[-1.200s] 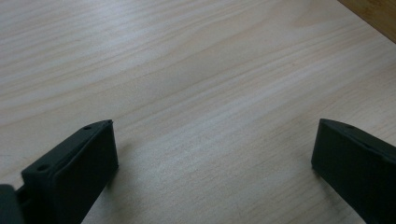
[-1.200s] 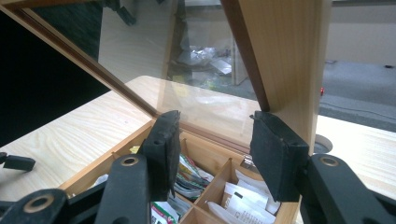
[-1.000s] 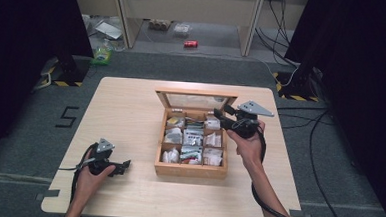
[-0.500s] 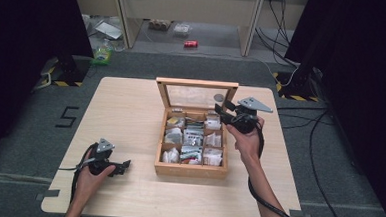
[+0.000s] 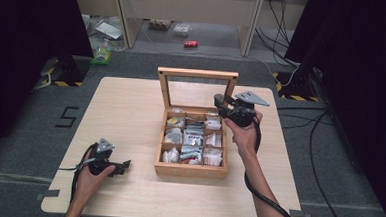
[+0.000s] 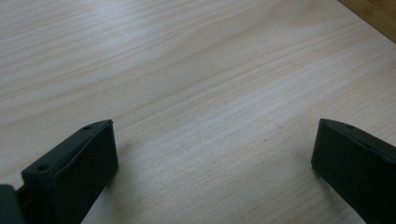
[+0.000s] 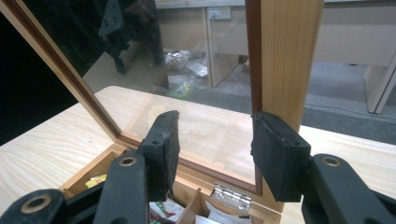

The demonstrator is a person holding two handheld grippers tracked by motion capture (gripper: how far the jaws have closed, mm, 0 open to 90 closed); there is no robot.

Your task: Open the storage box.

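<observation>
**Glass Lid Raised Upright**

At the worktop's (image 5: pixel 131 110) middle, the right hand-held gripper (image 7: pixel 212 154) straddles the wooden tea box's (image 5: pixel 190 169) upright lid (image 5: pixel 198 74), jaws half-open, apparently ungripped. The left hand-held gripper (image 6: pixel 210 158) rests open, empty. Unsupported, the lid may drop shut.

Right gripper (image 5: pixel 220 103) hovering at raised glass lid (image 5: pixel 197 88) of wooden box (image 5: pixel 192 169); left gripper (image 5: pixel 123 165) resting on tabletop (image 5: pixel 130 115), well apart.
</observation>
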